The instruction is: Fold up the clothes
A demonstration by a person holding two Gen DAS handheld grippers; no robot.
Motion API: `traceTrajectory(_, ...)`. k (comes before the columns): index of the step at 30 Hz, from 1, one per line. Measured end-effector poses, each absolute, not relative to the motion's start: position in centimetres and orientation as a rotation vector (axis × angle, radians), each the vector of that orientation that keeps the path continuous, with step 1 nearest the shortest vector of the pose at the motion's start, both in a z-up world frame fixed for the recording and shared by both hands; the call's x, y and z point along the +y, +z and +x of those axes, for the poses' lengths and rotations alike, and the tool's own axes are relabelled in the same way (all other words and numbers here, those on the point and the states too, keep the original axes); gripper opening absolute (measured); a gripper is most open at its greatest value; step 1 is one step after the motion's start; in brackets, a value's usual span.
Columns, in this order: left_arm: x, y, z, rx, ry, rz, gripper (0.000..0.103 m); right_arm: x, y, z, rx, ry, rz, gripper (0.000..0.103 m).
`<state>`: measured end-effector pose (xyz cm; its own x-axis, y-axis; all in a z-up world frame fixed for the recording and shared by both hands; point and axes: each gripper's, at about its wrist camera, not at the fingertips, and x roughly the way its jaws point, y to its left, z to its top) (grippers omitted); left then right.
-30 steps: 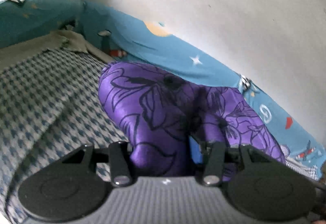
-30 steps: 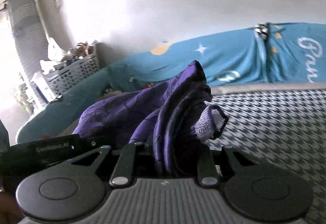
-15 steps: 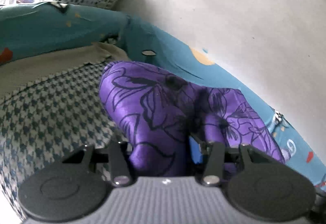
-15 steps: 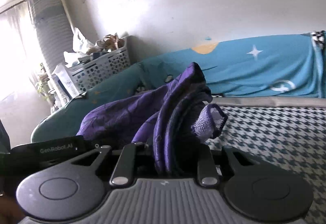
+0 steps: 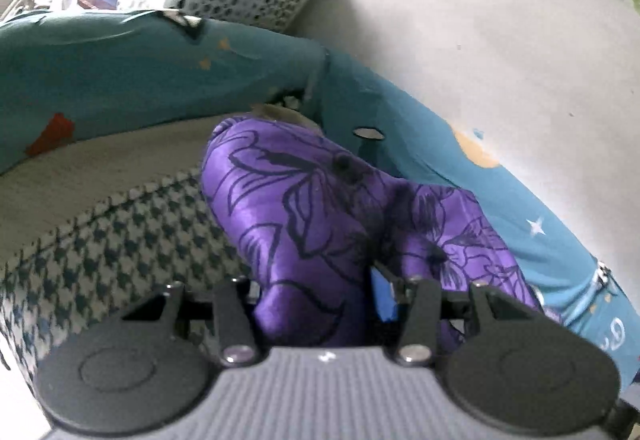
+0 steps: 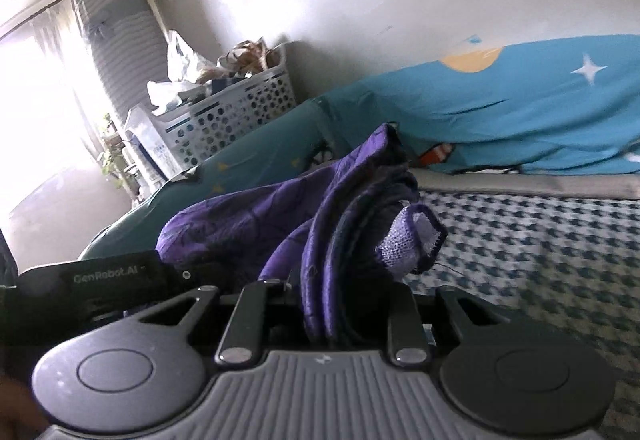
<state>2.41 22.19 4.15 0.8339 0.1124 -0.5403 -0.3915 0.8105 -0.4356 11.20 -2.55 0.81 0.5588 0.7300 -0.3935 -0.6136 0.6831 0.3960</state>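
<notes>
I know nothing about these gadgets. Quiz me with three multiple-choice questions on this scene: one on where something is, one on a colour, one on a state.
1. Where does the white perforated laundry basket stand?
A. on the houndstooth blanket
B. beyond the teal cover, by the wall
C. in a person's hand

2. What colour is the garment?
A. red with stripes
B. plain white
C. purple with dark flower outlines

3. What are the left gripper and right gripper doing?
A. both clamped on the garment
B. both open and empty
C. one holds a hanger

Answers: 1 B, the basket sits behind the teal cover; 2 C, flower outlines show on purple; 3 A, fabric runs between both pairs of jaws.
</notes>
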Motion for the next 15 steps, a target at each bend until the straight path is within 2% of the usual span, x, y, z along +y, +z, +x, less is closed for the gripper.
traceTrajectory(15, 27.4, 0.8, 4.0, 0.542, 0.374, -0.611, 0.044, 3.5, -2.6, 14.1, 0.604, 0.858, 0.217, 0.022)
